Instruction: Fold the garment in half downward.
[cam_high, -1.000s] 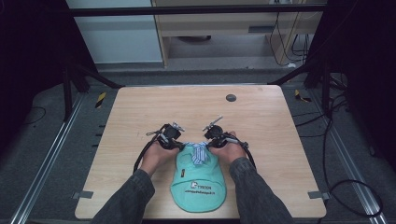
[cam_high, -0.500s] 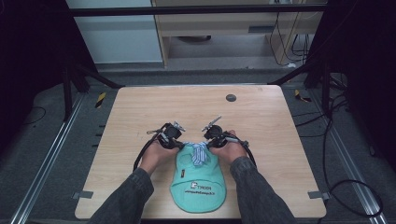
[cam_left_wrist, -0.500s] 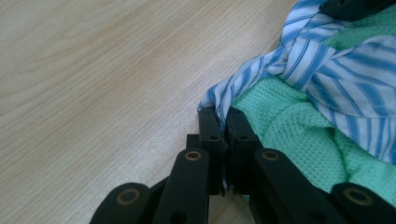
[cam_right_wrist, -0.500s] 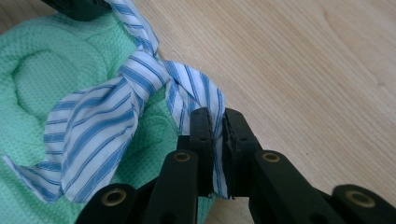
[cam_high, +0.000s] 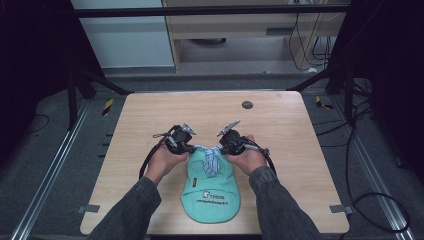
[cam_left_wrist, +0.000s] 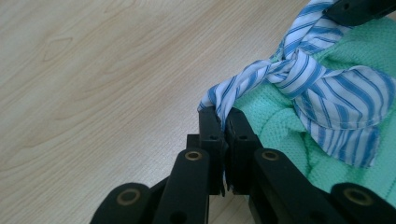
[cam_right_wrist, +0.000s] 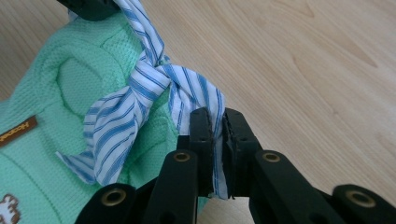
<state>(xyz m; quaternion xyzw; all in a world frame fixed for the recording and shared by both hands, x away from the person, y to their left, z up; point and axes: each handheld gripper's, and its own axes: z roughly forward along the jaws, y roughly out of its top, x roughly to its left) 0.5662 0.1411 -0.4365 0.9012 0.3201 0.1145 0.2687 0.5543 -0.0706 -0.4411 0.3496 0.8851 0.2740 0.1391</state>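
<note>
Wooden counter (cam_high: 150, 120), pale, mostly bare, ringed by dark floor and metal rails. Beyond its far edge, a pale cabinet (cam_high: 130, 45) and a low shelf hung with loose cables. Down at the near middle of the counter, a mint-green mesh garment (cam_high: 210, 192) lying flat, white print facing up, a small brown label (cam_right_wrist: 17, 130) on one side. At the garment's far end, a blue-and-white striped tie (cam_high: 211, 159) knotted once, one loose tail draped back over the green cloth.

Left gripper (cam_left_wrist: 224, 122) just beside the garment's far left corner, jaws pinched tight on one end of the striped tie; right gripper (cam_right_wrist: 215, 125) at the far right corner, jaws likewise closed hard on the other end. Knot sitting between the two, tie running taut from each. Hands and dark sleeves reaching in from the near edge, flanking the garment and covering part of its sides. Black cable looping off each gripper across the wood.

Well apart near the far edge, a small dark round disc (cam_high: 247, 105). Out on the floor, yellow-and-black tape strips (cam_high: 107, 106) left and right of the counter.
</note>
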